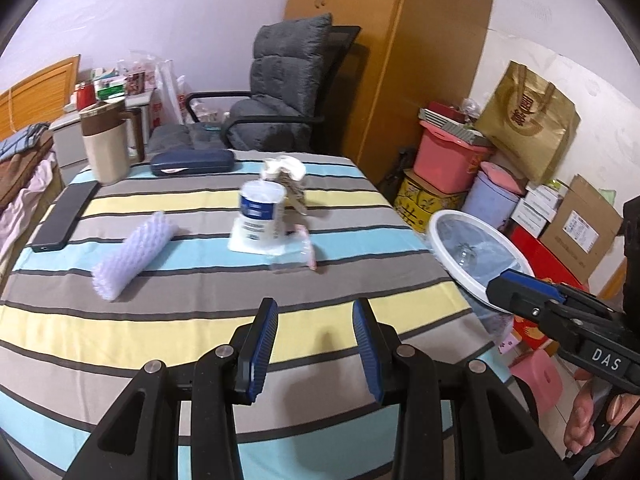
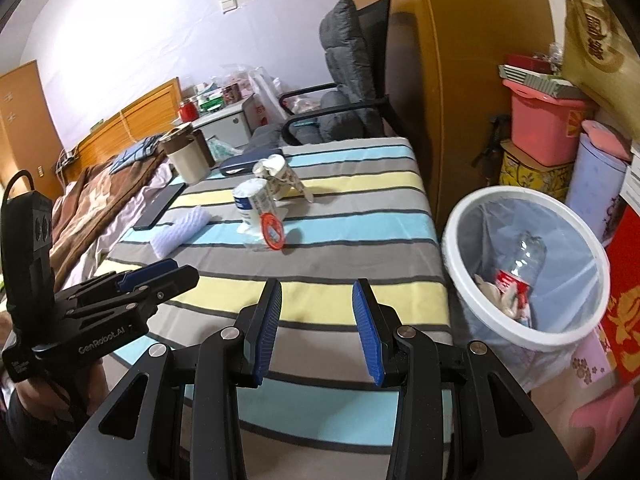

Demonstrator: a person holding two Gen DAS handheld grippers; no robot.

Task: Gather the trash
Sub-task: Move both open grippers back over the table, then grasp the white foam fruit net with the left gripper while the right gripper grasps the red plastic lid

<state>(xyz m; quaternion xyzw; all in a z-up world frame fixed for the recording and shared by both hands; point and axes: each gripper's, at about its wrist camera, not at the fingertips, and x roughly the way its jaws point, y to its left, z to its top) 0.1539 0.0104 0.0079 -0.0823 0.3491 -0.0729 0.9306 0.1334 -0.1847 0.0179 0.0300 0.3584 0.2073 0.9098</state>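
Observation:
On the striped tablecloth (image 1: 200, 320) lie a tipped white-and-blue paper cup (image 1: 260, 208), a crumpled patterned cup (image 1: 286, 176), a purple foam net (image 1: 134, 254) and a clear wrapper (image 1: 292, 252). My left gripper (image 1: 316, 314) hovers over the near stripes, open and empty, well short of them. The right wrist view shows the same cup (image 2: 252, 200), the foam net (image 2: 180, 230) and a red-rimmed wrapper (image 2: 272, 232). My right gripper (image 2: 317, 286) is open and empty above the table's near right part. Beside the table stands a white lined bin (image 2: 452, 240) holding a plastic bottle (image 2: 524, 260).
A dark phone (image 1: 64, 216), a beige jug (image 1: 106, 148) and a blue case (image 1: 192, 162) sit at the table's far left. A grey chair (image 1: 280, 92) stands behind. Boxes, pink tubs (image 1: 448, 160) and a pink stool (image 1: 536, 380) crowd the floor at the right.

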